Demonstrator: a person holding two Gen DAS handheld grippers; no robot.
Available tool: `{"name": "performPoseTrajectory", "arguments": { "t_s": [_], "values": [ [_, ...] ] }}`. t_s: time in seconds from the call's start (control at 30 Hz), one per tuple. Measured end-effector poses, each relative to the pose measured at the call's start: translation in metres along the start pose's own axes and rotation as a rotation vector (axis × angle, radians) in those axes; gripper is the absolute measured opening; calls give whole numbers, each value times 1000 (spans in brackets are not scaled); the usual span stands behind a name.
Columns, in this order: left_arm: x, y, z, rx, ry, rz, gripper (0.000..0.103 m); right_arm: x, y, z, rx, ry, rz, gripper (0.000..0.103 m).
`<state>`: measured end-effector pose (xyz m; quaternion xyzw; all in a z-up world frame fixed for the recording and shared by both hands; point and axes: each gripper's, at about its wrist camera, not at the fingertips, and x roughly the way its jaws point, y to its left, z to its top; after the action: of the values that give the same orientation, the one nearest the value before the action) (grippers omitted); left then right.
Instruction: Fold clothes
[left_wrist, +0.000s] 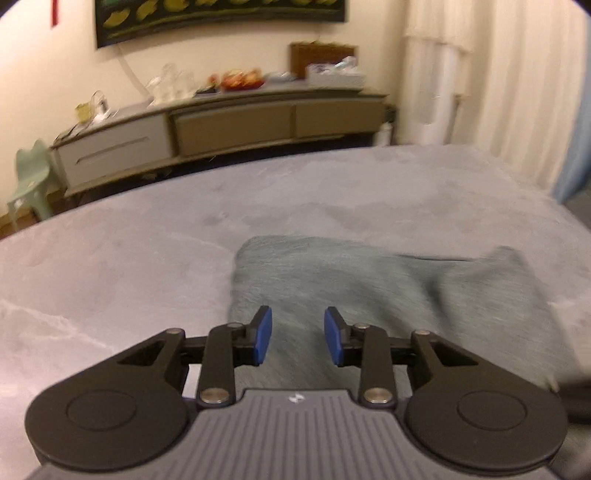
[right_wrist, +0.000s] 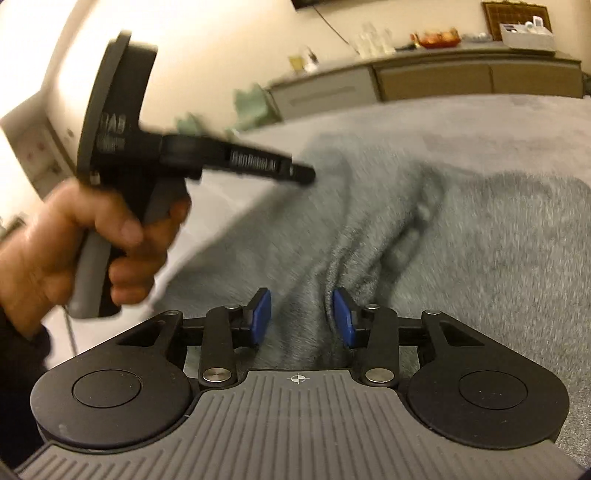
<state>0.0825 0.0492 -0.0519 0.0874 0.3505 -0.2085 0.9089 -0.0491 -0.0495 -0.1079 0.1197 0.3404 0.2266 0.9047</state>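
A grey-green garment (left_wrist: 388, 288) lies crumpled on a grey blanket (left_wrist: 110, 266). In the left wrist view my left gripper (left_wrist: 298, 336) hovers open over the garment's near left part, with nothing between its blue pads (left_wrist: 263, 336). In the right wrist view the garment (right_wrist: 480, 240) shows a raised ridge running toward my right gripper (right_wrist: 303, 317), which is open with cloth lying under its gap. The ridge ends close to the right pad (right_wrist: 343, 319). A hand (right_wrist: 74, 240) holds the left gripper (right_wrist: 306, 173) up to the left, above the garment's far edge.
The blanket's far edge (left_wrist: 258, 173) drops off toward a long low sideboard (left_wrist: 236, 122) carrying glassware, a fruit bowl (left_wrist: 242, 79) and a box. A pale green chair (left_wrist: 31, 181) stands at the left. Pale curtains (left_wrist: 498, 74) hang at the right.
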Motion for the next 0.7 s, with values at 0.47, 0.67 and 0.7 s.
{"name": "performPoseTrajectory", "arguments": {
  "t_s": [0.47,0.67,0.7],
  "values": [
    [-46,-55,-107,460,-22,94,40,-27,-43,-12,174,66,-76,24],
    [-49,-35,-104,391,1,208,36,-16,-55,-11,148,99,-116,0],
    [-52,-38,-102,387,-3,191,36,-14,-57,-11,144,104,-123,0]
  ]
}}
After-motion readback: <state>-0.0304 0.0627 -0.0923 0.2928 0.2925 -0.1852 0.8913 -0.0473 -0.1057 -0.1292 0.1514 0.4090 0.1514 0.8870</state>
